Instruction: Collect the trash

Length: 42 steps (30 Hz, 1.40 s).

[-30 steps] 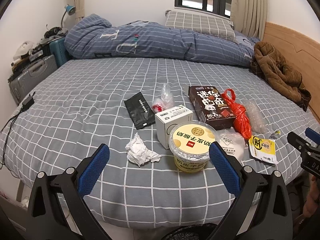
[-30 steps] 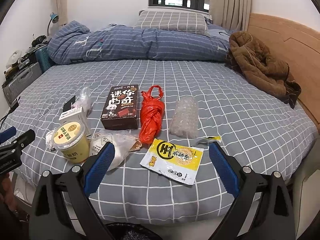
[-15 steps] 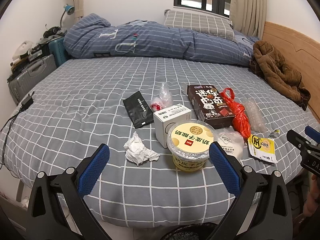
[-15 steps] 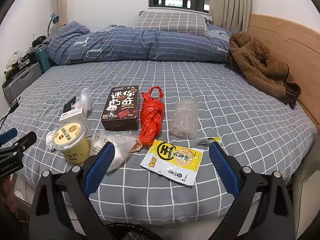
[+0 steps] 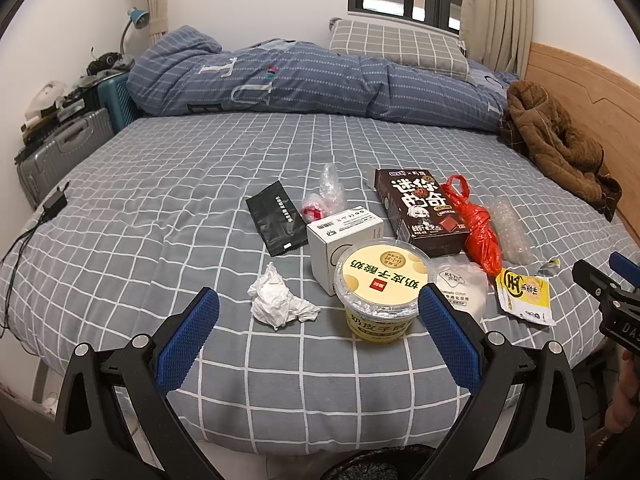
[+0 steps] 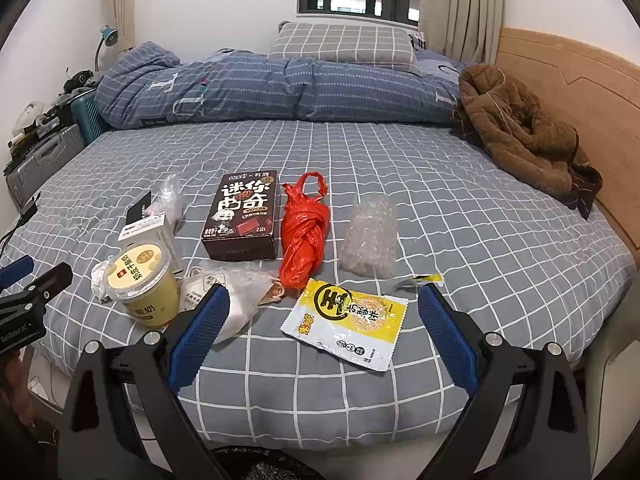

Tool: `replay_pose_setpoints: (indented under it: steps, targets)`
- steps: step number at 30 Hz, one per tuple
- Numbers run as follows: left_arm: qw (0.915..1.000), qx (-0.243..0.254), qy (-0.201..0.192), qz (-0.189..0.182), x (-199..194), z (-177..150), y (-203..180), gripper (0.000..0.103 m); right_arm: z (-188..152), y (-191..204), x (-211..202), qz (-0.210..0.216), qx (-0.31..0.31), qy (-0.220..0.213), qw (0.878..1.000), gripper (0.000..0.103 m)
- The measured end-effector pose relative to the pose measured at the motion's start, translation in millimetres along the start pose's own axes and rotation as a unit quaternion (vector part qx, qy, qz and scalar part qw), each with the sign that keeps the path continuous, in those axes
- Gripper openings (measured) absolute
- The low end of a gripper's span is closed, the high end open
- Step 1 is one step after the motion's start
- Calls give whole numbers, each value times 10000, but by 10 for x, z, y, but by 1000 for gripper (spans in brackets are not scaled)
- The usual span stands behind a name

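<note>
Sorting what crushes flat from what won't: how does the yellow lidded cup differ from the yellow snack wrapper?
The yellow lidded cup stands upright, a rigid round tub with its lid on; the yellow snack wrapper lies flat, a thin pouch. The cup sits by the white box; the wrapper lies apart, nearer the bed edge. Both are yellow with printed labels.

Low in the frame, the left gripper (image 5: 318,326) hangs with blue-padded jaws spread wide above the grey checked bedsheet (image 5: 160,208), flanking a crumpled white tissue (image 5: 280,302) and round yellow-lidded plastic tub (image 5: 380,288).
</note>
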State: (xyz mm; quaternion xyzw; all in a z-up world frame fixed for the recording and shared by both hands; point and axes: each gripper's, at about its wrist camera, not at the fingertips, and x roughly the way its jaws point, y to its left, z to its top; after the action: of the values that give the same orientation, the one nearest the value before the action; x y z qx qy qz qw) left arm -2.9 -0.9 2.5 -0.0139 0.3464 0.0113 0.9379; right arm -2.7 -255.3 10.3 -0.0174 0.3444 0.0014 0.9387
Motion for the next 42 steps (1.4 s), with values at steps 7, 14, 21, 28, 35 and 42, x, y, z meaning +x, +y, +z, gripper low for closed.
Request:
replay_pose_setpoints:
  steps: [7, 14, 21, 28, 35, 42]
  targets:
    - [10000, 6, 1, -14, -1, -6, -11, 97, 2, 6, 15, -13, -10, 10, 10000, 91]
    - [10000, 30, 29, -37, 5, -10, -55, 97, 1, 11, 17, -11, -9, 15, 10000, 91]
    - [10000, 35, 36, -39, 6, -2, -68, 97, -4, 10, 21, -13, -6, 12, 10000, 91]
    - [9996, 180, 189, -96, 193, 30, -221, 97, 94, -50, 224, -181, -32, 132, 9997, 91]
    - [9977, 178, 603, -265, 609, -6, -360, 97, 272, -213, 670, -311, -9, 378, 9988, 91]
    - [9961, 286, 778, -310, 874, 18, -484, 97, 393, -316, 1253, -332, 143, 779, 9963, 91]
